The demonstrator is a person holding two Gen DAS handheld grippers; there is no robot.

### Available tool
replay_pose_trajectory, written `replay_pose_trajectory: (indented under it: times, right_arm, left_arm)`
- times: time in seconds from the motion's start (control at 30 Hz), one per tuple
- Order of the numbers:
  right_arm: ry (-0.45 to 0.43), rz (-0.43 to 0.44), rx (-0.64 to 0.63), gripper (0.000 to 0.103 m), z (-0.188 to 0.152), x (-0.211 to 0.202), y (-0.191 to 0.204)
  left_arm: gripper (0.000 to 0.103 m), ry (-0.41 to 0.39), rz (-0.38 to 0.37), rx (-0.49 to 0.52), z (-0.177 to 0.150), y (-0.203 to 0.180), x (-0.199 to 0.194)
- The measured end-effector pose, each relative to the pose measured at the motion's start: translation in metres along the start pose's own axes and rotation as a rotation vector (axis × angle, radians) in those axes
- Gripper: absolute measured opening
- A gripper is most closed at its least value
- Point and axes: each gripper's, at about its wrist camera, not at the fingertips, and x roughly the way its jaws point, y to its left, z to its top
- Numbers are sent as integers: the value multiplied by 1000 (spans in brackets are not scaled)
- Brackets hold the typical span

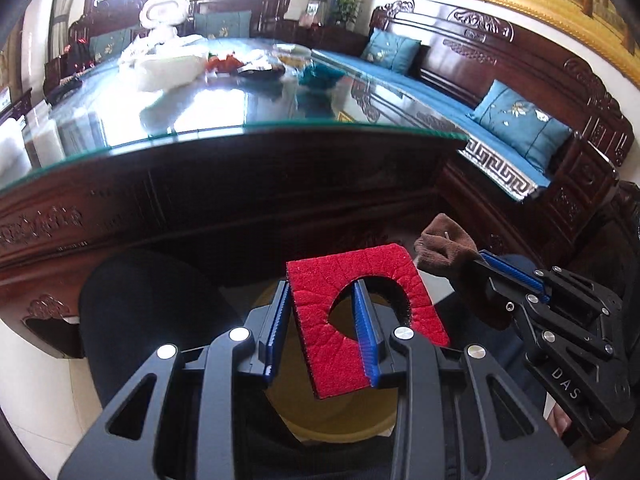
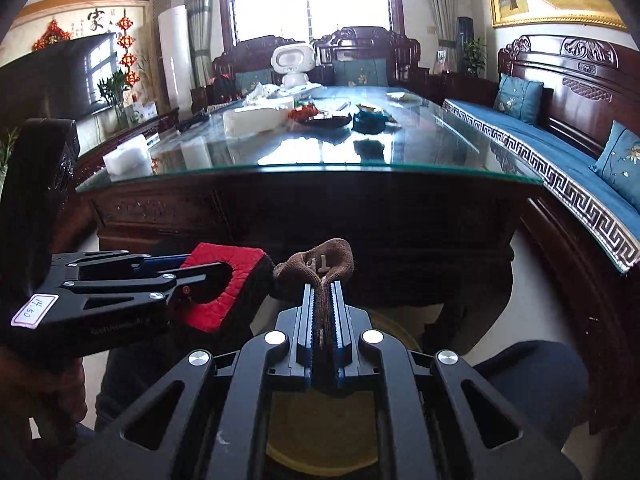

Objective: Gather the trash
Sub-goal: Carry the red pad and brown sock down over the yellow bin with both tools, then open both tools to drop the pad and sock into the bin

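My left gripper (image 1: 322, 285) is shut on a flat red felt piece (image 1: 320, 356) with a U-shaped cutout; one arm of the U is pinched between the blue pads. It hangs over a yellow bin (image 1: 332, 420) on the floor. At the right, my right gripper (image 1: 486, 258) holds a crumpled brown cloth (image 1: 442, 246). In the right wrist view, the right gripper (image 2: 323, 286) is shut on that brown cloth (image 2: 326, 258), above the yellow bin (image 2: 394, 334). The left gripper (image 2: 208, 265) with the red felt piece (image 2: 224, 284) is close by on the left.
A dark carved table with a glass top (image 2: 320, 168) stands just ahead, bearing a white tissue box (image 2: 256, 118), red wrappers (image 2: 306, 112), a teal cloth (image 2: 370, 122) and a white toy robot (image 2: 292, 62). A blue-cushioned bench (image 2: 560, 152) runs along the right. A person's knees (image 1: 152, 312) flank the bin.
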Motion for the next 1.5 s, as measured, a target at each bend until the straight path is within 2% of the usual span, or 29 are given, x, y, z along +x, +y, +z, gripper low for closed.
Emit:
replay_pose_trajectory:
  times: [0.1,0.17,0.2,0.23,0.57,0.9,1.0,1.27,1.5]
  right_arm:
    - [10,-8,8,10,-5,0,-3]
    - [8,-26,12,25,-8,0,-4]
    - [7,-38,13,43,-9,1,-5]
    - [2,-49,15,55,-9,0,-5]
    - [-4,-57,44,56,-10,0,-11]
    - [-15,-82,91,58,-11,-1,-29]
    - [-18,-94,103,59,-13,-2,-35]
    - [-4,-106,126,59,-14,3,-46]
    - [-34,-83,96,61,4,9,-38]
  left_arm:
    - [32,12,-1,4,-4,-1,5]
    - [32,14,0,8,-5,0,6]
    - [32,16,0,8,-5,0,7]
    - [32,18,-1,8,-5,0,6]
    - [32,65,-20,34,-6,-9,21]
    - [33,186,-83,71,-10,-20,51]
    - [43,209,-93,77,-9,-24,59]
    - [45,211,-85,115,-9,-33,63]
    - [44,119,-41,88,11,-25,49]
